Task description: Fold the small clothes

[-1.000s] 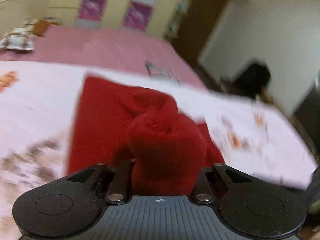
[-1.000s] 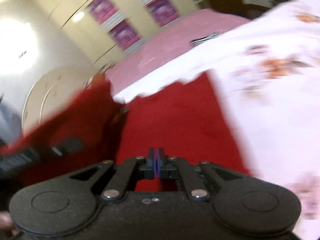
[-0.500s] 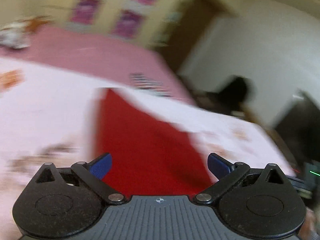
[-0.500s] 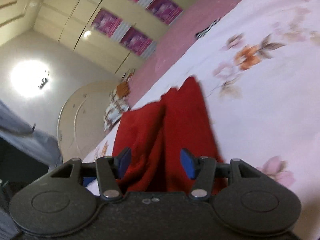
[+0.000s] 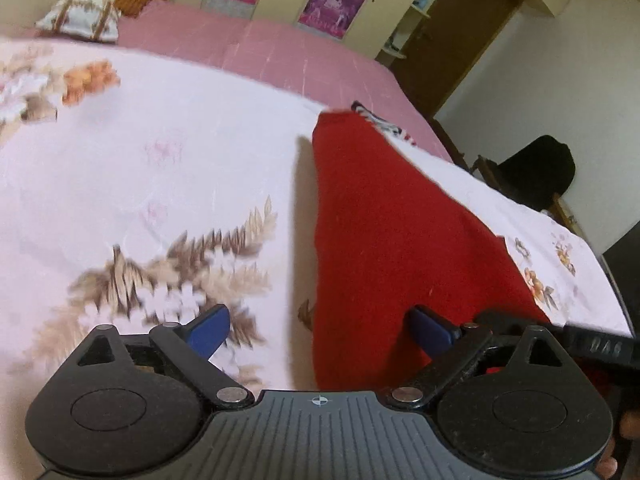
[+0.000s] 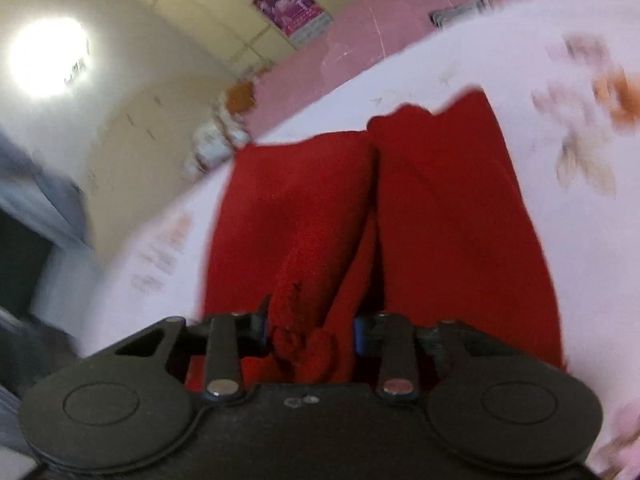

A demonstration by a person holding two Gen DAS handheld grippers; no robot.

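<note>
A red knitted garment (image 5: 384, 216) lies flat on the white floral bedsheet (image 5: 168, 152), running away from me. My left gripper (image 5: 320, 332) is open, its blue fingertips (image 5: 208, 330) spread over the garment's near left edge. In the right wrist view the same red garment (image 6: 440, 208) shows two layers with a fold line down the middle. My right gripper (image 6: 310, 330) is closed on a bunched near edge of the red cloth. Part of the right gripper (image 5: 600, 346) shows at the left view's right edge.
A pink bedspread (image 5: 248, 44) covers the far half of the bed, with a pillow (image 5: 80, 20) at its head. A small striped item (image 5: 380, 120) lies just past the garment. A dark chair (image 5: 536, 176) and wardrobe doors (image 5: 336, 0) stand beyond.
My left gripper let go of the bunched red cloth and opened, then shifted left. My right gripper opened half a second ago and has now closed on the garment's near edge.
</note>
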